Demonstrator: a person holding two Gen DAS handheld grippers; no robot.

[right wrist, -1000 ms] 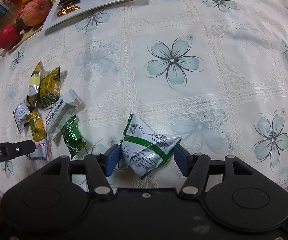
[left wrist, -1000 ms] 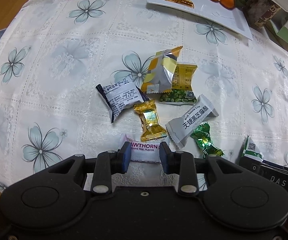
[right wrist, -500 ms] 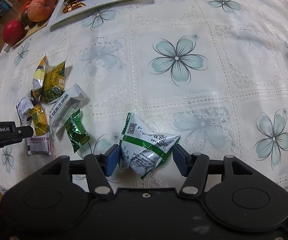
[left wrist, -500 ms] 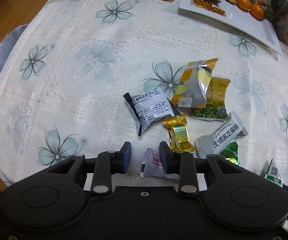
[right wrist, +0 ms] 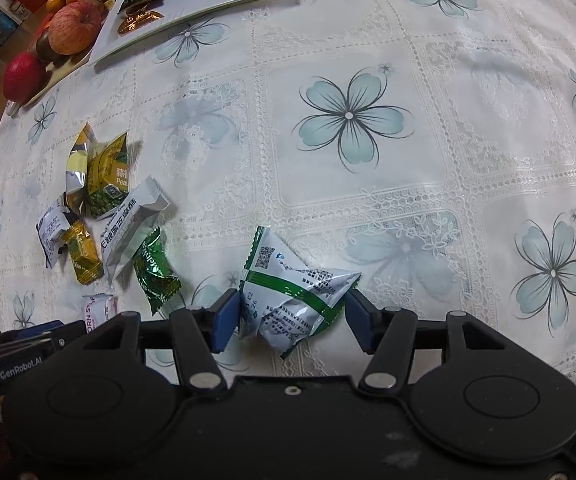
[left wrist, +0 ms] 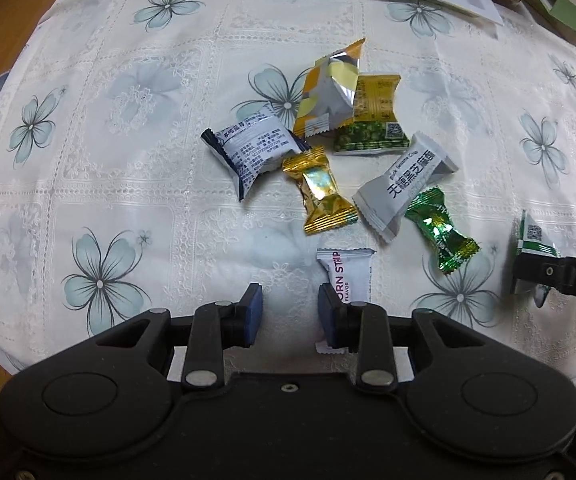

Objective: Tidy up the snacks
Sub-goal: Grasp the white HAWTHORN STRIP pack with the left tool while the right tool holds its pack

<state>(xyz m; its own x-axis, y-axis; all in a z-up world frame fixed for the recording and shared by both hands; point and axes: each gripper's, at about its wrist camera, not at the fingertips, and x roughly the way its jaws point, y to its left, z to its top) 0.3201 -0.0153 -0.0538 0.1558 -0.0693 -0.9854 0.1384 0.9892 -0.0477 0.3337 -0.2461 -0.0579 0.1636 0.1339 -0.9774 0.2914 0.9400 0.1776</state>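
Right tongs [right wrist: 292, 322]: jaws have just been closing around the green-striped white packet [right wrist: 294, 294]; its two ends meet the blue pads, though how firmly they press I cannot tell.
Left tongs [left wrist: 290, 316]: apart, nothing between the jaws; the white hawthorn strip packet [left wrist: 346, 274] lies just past the right-hand pad, partly behind it.
Loose snacks: the gold foil candy [left wrist: 320, 194], grey sesame crisp packet [left wrist: 406, 186] and green foil candy [left wrist: 440, 228] lie farther out in front of the left tongs on the worktop [left wrist: 127, 160].
Risk, right side: the puffy packet is caught only by its ends; I'd guess it could buckle and slip free when lifted.
Risk, left side: the hawthorn packet sits off-centre, so closing now would likely pinch air or push it aside.
Risk, crowding: the right tongs' black body [left wrist: 560, 276] is close beside the left tongs; a bump could scatter sweets.
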